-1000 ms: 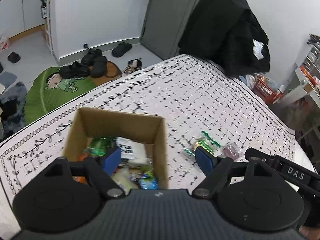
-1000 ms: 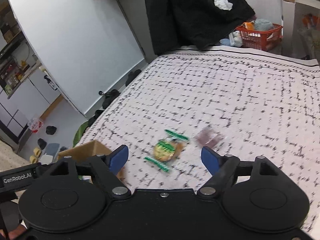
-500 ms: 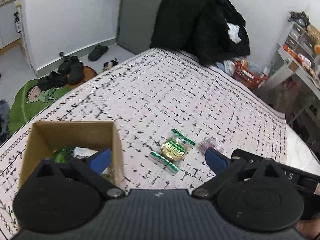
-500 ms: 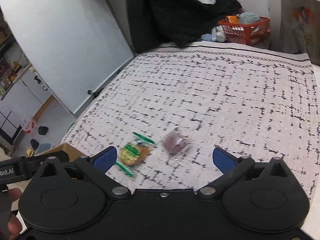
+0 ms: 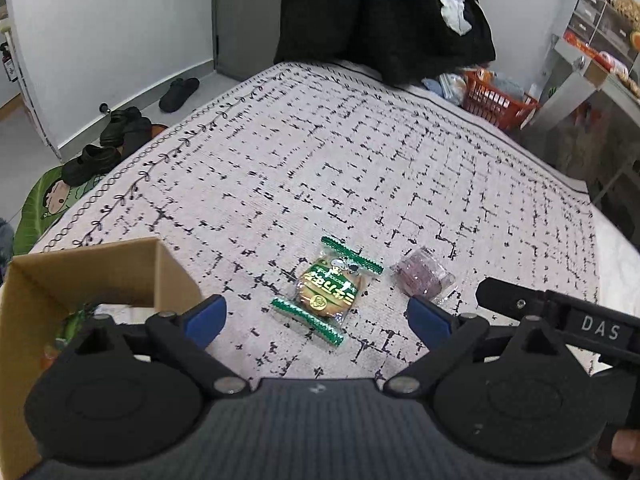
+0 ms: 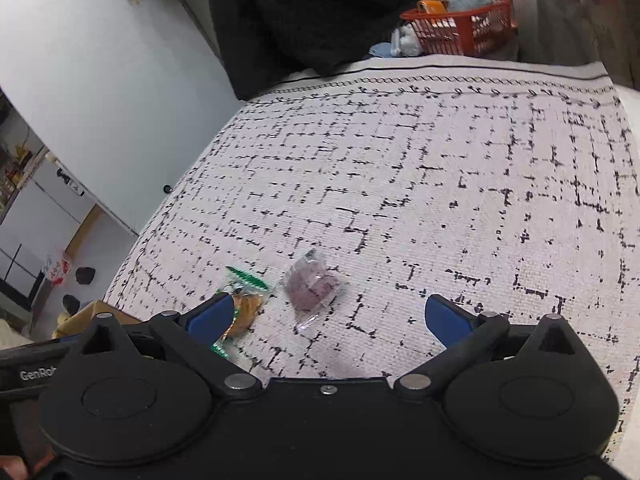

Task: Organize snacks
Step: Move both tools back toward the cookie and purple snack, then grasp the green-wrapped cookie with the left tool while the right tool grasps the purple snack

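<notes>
A green-wrapped round cookie lies on the patterned white cloth. My left gripper hovers just in front of it, its jaws wide and closing slightly, pads clear of the wrapper. A purple snack in clear wrap lies right of the cookie. In the right wrist view the purple snack lies ahead of my right gripper, which stands open and empty, with the cookie partly hidden behind its left pad. The cardboard box sits at the left with snacks inside.
Black coats hang beyond the far edge of the cloth. An orange basket stands on the floor past the far right corner. Shoes and a green mat lie on the floor to the left. The box corner shows beside my right gripper.
Both grippers opened wider. My left gripper swung right from over the box to the green cookie and sank. My right gripper shifted right, so the purple snack now lies ahead of it.
</notes>
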### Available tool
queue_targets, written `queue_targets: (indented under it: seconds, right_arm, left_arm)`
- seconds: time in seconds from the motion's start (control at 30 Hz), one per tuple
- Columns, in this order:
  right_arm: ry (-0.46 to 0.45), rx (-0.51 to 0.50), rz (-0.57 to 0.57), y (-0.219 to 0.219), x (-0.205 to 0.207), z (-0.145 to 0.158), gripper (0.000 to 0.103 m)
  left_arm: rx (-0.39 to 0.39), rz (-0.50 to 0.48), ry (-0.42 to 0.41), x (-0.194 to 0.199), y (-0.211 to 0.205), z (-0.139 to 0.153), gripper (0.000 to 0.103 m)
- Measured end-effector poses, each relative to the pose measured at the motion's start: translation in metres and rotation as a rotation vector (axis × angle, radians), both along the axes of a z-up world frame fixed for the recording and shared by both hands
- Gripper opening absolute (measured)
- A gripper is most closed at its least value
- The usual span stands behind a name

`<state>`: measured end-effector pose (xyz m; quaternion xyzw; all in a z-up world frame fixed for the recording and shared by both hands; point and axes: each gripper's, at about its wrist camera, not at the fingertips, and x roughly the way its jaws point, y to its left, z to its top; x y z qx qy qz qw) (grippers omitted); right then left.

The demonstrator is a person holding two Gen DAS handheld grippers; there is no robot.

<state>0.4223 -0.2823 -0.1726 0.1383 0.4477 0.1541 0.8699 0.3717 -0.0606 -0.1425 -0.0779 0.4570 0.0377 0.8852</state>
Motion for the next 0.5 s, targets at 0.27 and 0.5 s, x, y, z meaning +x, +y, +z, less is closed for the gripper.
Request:
queue_targets:
  seconds: [0.27, 0.5]
  right_arm:
    - [0.028, 0.031, 0.021, 0.004, 0.021, -0.016, 0.097]
    - [0.066, 0.051, 0.033, 0.011, 0.034, -0.032, 0.082]
  left_arm:
    - [0.018, -0.044, 0.052, 0.027, -0.007, -0.028, 0.089]
    - [0.032, -0.064, 0.093, 0.046, -0.01, -0.053, 0.08]
